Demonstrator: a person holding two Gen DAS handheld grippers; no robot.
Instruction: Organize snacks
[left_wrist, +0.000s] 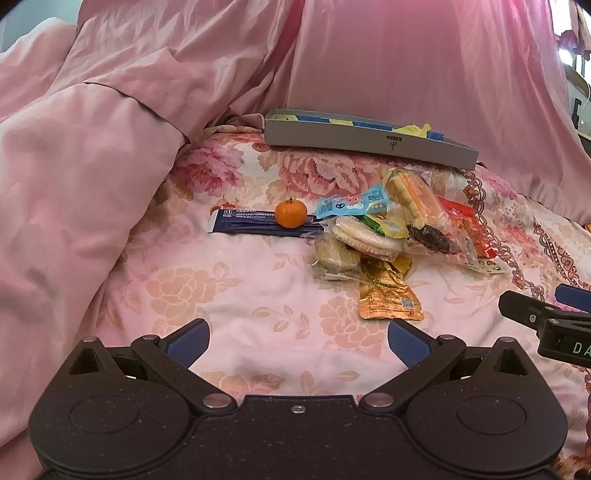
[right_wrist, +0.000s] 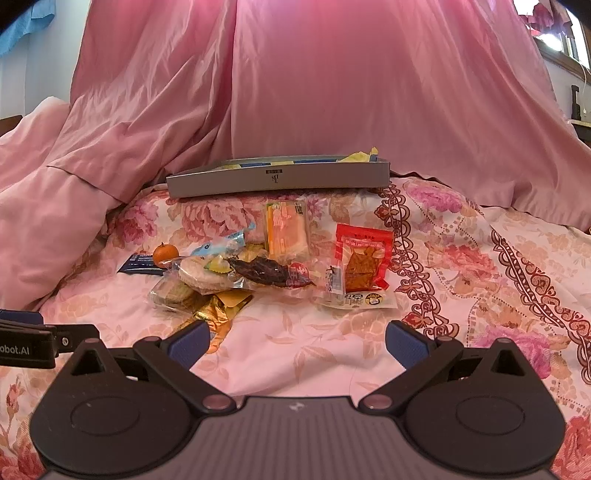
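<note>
Crinkly plastic snack packets (right_wrist: 258, 273) lie heaped on a floral pink bedspread (right_wrist: 295, 350) before a shallow grey cardboard box (right_wrist: 277, 181); both the left gripper (left_wrist: 298, 341) and right gripper (right_wrist: 297, 343) hover wide open, empty. Light, slippery, crushable: best pinched at sealed edges.

Left tongs (left_wrist: 298, 341) gape empty above the floral sheet (left_wrist: 229, 280), facing heaped snacks (left_wrist: 388, 236).

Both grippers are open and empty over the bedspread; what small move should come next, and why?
Probably ease the right gripper forward to the red snack packet. It lies apart at the pile's right edge, unburied, and the shallow grey box sits just behind it. The left gripper is also empty.
</note>
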